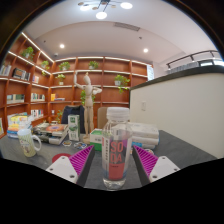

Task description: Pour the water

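A clear plastic cup point(116, 155) with reddish liquid at its bottom stands upright between the gripper's point(115, 162) two pink pads point(146, 160). They seem to press its sides, so the claw looks clenched on it, though contact is hard to confirm. Left of the cup, well apart, a white mug point(29, 142) sits on the grey table point(170, 146). Behind the cup stand wooden shelves point(60, 85).

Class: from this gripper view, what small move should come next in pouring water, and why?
Probably carry the glass toward the mug before tilting. The gripper appears shut on the upright glass, with pink pads flanking it, and the mug stands well off beyond the fingers.
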The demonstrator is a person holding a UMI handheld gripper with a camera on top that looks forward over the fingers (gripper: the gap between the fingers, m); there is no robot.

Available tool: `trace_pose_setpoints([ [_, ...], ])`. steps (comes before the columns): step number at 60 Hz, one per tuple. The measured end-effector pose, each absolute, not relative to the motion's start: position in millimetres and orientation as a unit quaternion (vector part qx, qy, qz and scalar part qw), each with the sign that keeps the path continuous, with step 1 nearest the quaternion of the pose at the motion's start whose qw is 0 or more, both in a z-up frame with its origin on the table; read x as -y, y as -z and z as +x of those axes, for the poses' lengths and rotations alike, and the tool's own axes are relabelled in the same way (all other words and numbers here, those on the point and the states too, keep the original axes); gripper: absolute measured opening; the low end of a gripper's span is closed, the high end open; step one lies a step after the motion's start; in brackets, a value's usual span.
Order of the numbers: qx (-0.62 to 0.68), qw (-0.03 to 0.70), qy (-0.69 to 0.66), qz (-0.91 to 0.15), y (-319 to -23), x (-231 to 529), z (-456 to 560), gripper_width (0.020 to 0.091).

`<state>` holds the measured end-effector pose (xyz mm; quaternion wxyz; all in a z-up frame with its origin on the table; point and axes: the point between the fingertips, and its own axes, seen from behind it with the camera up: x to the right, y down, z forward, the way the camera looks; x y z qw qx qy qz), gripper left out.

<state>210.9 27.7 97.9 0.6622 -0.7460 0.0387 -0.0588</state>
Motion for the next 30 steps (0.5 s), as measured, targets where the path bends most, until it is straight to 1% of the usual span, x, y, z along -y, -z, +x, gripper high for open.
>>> trace_pose_setpoints([
  [2, -0.040, 0.662, 0.056, -0.747, -97, -33, 211, 0.0766],
  [6, -0.044, 0.663, 0.054, -0.745, -95, -43, 213, 0.0671],
  [8, -0.048, 0.664, 0.056, -0.744, -93, -48, 216, 0.0583],
  [9, -0.051, 0.665, 0.061, -0.742, -94, -47, 218, 0.0498],
  [11, -0.056, 0.668, 0.059, -0.740, -95, -47, 219, 0.0489],
  [13, -0.058, 0.670, 0.056, -0.738, -95, -45, 218, 0.0445],
  [14, -0.055, 0.670, 0.055, -0.739, -95, -45, 217, 0.0444],
  [15, -0.053, 0.671, 0.056, -0.738, -96, -43, 217, 0.0412],
  [17, -0.054, 0.671, 0.058, -0.737, -96, -44, 218, 0.0408],
  [18, -0.054, 0.673, 0.062, -0.735, -97, -42, 219, 0.0373],
  [20, -0.058, 0.673, 0.069, -0.734, -97, -41, 222, 0.0365],
  [21, -0.057, 0.673, 0.074, -0.734, -98, -40, 223, 0.0336],
  [23, -0.055, 0.672, 0.084, -0.734, -98, -40, 224, 0.0333],
  [24, -0.051, 0.672, 0.089, -0.734, -98, -40, 223, 0.0313],
  [30, -0.040, 0.670, 0.108, -0.733, -99, -39, 222, 0.0313],
])
